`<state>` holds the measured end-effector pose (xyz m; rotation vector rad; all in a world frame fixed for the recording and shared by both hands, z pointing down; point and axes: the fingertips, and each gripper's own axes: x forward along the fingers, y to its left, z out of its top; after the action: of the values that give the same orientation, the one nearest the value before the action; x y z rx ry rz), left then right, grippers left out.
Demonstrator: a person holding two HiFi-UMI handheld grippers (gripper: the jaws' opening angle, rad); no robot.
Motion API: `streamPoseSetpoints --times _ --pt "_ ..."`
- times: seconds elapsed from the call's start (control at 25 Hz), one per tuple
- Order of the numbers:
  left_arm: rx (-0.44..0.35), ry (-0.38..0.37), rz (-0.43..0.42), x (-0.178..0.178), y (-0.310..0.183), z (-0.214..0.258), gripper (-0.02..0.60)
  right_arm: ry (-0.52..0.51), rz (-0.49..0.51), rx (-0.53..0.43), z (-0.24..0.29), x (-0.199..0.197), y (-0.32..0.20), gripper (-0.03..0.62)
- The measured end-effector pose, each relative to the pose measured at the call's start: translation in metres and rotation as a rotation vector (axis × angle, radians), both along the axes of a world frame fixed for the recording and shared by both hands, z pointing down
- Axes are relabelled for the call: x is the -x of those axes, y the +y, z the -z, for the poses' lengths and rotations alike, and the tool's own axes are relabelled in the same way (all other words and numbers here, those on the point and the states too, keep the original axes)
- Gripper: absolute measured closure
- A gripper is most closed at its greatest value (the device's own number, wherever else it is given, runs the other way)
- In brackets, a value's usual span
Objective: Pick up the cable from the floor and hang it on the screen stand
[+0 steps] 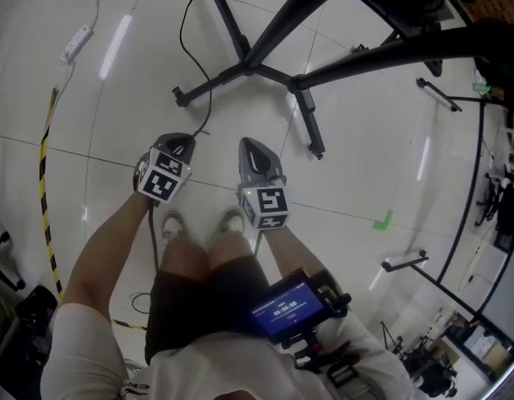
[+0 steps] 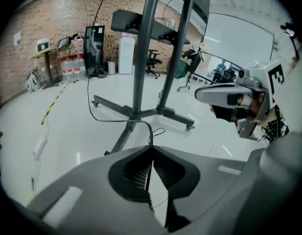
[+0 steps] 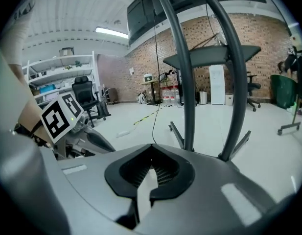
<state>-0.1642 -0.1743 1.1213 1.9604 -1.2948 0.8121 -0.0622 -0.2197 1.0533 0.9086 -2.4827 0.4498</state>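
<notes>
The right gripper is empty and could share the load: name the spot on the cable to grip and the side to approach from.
Grip the cable just beyond the left gripper, where it seems to hang clear of the floor. Bring the right gripper in from its own side, jaws across the thin strand.

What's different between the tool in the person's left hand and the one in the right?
The left gripper has its jaws pinched on the thin black cable; the right gripper has its jaws together with nothing between them. In the head view the left gripper tips down more steeply, while the right gripper lies flatter. Both carry a marker cube and face the screen stand.
</notes>
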Motion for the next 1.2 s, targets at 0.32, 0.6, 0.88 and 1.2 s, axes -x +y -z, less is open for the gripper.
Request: streamPoseSetpoints --times 0.32,0.6,0.88,1.2 --pt "-0.094 0.029 0.035 -0.005 -0.017 0.207 0.565 0.001 0.031 -0.074 0.186 0.004 -0.022 0.58" --pt "-0.208 0.016 0.047 0.005 -0.018 0.382 0.563 -0.037 0.035 -0.168 0.34 0.01 -0.023 0.58" --pt "-0.348 -0.006 0.055 0.018 -0.036 0.52 0.563 -0.083 0.033 -0.274 0.464 0.021 -0.031 0.58" --pt "-0.517 -0.027 0.04 0.022 -0.041 0.662 0.563 -0.1 0.064 -0.402 0.57 0.032 -0.024 0.58"
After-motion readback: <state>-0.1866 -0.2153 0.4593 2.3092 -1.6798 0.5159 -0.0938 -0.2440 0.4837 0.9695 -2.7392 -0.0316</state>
